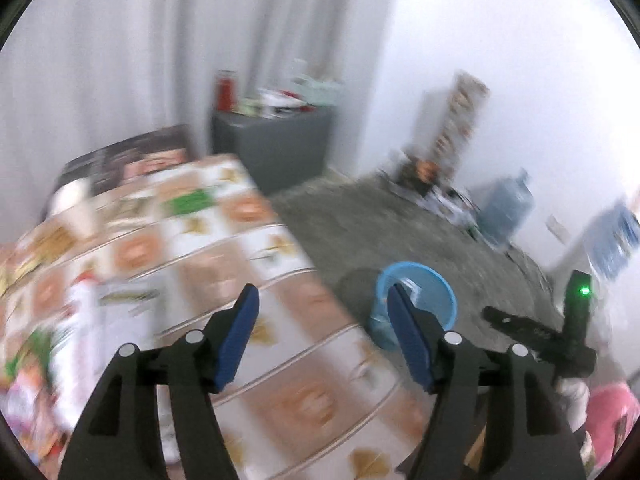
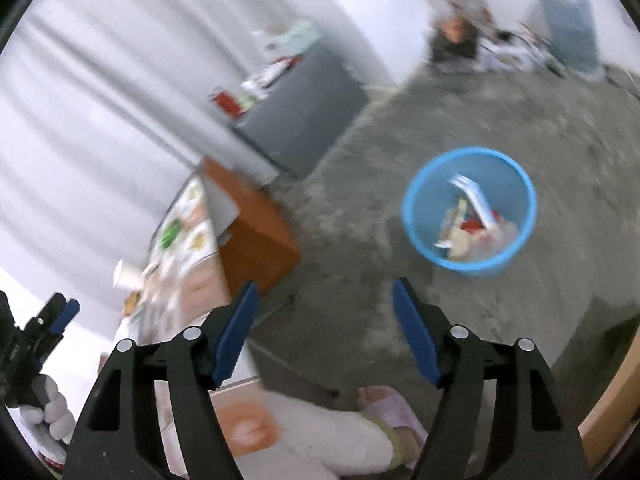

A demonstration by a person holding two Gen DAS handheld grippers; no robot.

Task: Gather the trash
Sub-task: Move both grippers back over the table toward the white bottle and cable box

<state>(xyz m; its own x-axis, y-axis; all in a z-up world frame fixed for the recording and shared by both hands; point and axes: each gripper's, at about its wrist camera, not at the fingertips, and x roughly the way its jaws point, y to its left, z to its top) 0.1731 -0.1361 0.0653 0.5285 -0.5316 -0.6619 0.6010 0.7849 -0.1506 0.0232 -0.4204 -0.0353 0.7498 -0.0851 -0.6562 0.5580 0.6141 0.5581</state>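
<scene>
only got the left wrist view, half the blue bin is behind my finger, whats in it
Observer: The right wrist view looks down into the blue bin: a white plastic fork stands on a pile of wrappers.
Operator: right gripper carrying anything
Observer: No. The right gripper is open, nothing between the pads, only bare floor beyond.
Operator: anything left on the table
Observer: A white paper cup lies on its side near the edge of the table, seen from the right wrist.
</scene>
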